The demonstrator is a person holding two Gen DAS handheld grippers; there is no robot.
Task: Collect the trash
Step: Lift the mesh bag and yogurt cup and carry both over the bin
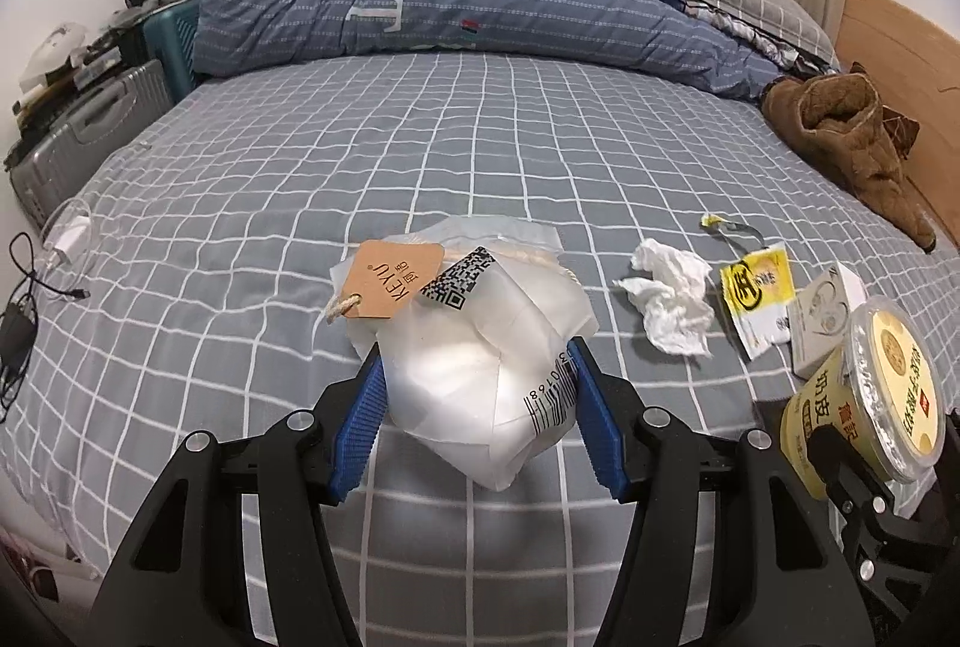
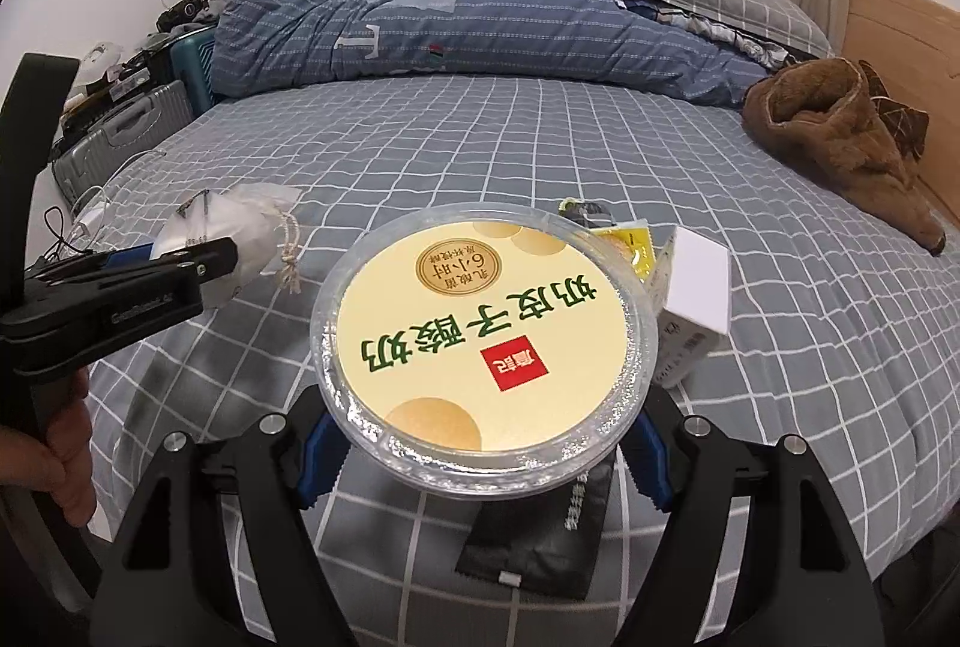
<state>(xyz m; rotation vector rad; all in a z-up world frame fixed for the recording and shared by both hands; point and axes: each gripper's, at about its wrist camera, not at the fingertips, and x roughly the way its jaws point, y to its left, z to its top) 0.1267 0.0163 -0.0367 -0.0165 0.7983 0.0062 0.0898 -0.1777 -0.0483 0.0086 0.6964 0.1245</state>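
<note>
A checked grey bedsheet [image 1: 480, 155] covers the bed, quilt bunched at 12 o'clock. At 6 o'clock in the left view, the left gripper [image 1: 477, 398] pinches a crumpled white plastic bag [image 1: 480, 347], light and slippery, probably best held by its bulk. A tissue [image 1: 669, 302] and a yellow packet [image 1: 757, 296] lie at 3 o'clock. The right gripper [image 2: 480, 458] clamps a yogurt tub [image 2: 480, 341] by its stiff wall, which should bear a firm hold under the rim.
</note>
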